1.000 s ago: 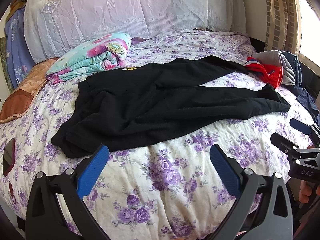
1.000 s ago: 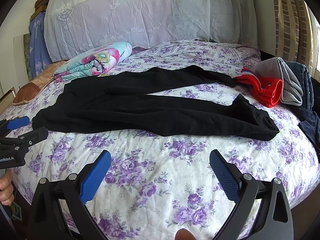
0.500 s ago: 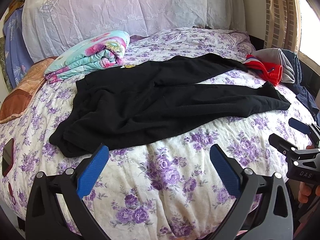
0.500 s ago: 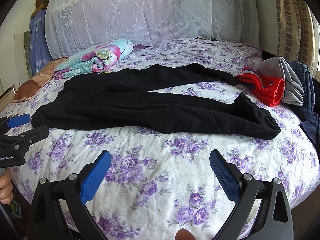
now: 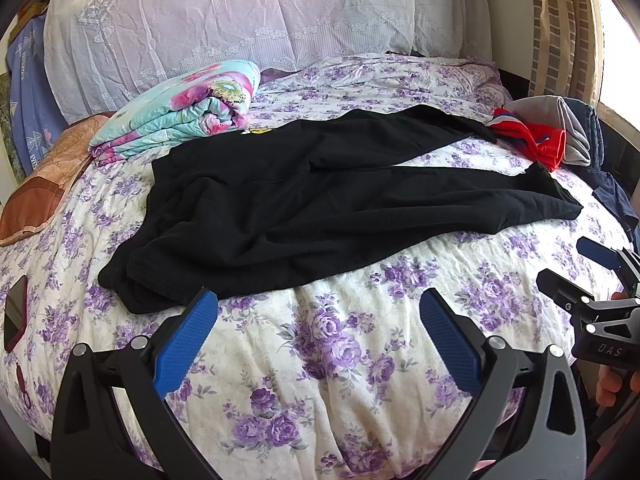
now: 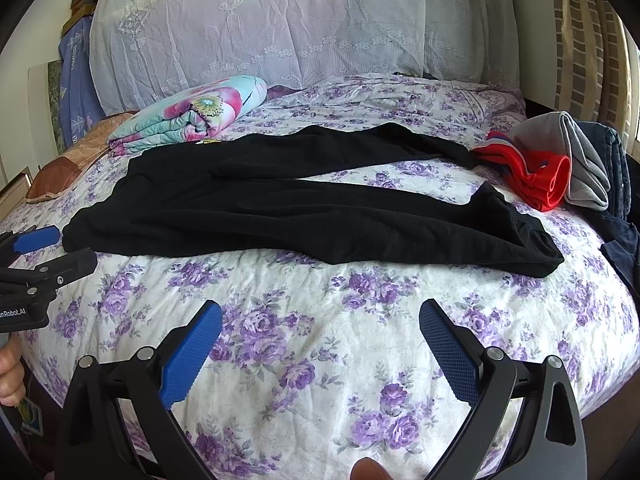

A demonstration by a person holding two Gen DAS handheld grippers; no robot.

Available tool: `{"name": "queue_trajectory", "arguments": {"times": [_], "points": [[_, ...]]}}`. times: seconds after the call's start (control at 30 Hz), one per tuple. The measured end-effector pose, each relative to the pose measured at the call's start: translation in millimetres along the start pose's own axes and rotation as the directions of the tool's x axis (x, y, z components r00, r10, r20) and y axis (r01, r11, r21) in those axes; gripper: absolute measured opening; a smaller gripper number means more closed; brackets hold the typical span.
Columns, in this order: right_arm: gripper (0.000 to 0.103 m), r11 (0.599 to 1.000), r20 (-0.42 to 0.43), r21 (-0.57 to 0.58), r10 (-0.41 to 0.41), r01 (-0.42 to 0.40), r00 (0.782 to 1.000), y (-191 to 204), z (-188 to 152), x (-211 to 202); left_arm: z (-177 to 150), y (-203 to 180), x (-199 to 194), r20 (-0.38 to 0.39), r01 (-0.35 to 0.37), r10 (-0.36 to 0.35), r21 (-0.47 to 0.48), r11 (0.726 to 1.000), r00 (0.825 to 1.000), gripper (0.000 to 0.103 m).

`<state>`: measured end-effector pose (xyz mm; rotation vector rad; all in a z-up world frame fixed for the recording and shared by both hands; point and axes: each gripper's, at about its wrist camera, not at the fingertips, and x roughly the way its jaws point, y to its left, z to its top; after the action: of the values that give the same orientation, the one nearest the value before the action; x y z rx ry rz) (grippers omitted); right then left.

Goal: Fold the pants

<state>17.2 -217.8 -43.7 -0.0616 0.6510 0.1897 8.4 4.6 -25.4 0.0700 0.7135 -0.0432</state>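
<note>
Black pants (image 5: 304,216) (image 6: 280,216) lie spread flat across the bed, waistband at the left, both legs running to the right and slightly apart. My left gripper (image 5: 318,304) is open, hovering over the floral cover just short of the waistband's near corner. My right gripper (image 6: 320,316) is open too, above the cover in front of the near leg. Each gripper shows in the other's view: the right gripper (image 5: 576,268) at the right edge, the left gripper (image 6: 52,248) at the left edge beside the waistband. Neither touches the cloth.
A folded floral quilt (image 5: 180,112) lies behind the waistband. A red garment (image 6: 532,176) and grey and dark folded clothes (image 6: 580,160) sit at the leg ends. A brown pillow (image 5: 44,184) and a phone (image 5: 16,308) lie at the left. A lace-covered headboard (image 6: 300,20) stands behind.
Both grippers have drifted slightly forward toward the pants, which now sit a little closer to the fingertips. The pants have not moved, and both grippers stayed open.
</note>
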Motion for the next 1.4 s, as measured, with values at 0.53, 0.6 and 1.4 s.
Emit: {"name": "queue_trajectory", "arguments": {"times": [0.53, 0.6, 1.4], "points": [[0.099, 1.0, -0.002, 0.0, -0.001, 0.001, 1.0, -0.1, -1.9, 1.7, 1.5, -0.3, 0.9, -0.003, 0.0, 0.0, 0.002, 1.0, 1.0, 0.099], [0.099, 1.0, -0.002, 0.0, -0.001, 0.001, 1.0, -0.2, -2.1, 1.9, 1.8, -0.6, 1.1, -0.004, 0.0, 0.0, 0.002, 1.0, 1.0, 0.099], [0.099, 1.0, 0.007, 0.02, -0.009, 0.009, 1.0, -14.3, -9.3, 4.2, -2.9, 11.4, 9.6, -0.029, -0.011, 0.01, -0.02, 1.0, 1.0, 0.099]]}}
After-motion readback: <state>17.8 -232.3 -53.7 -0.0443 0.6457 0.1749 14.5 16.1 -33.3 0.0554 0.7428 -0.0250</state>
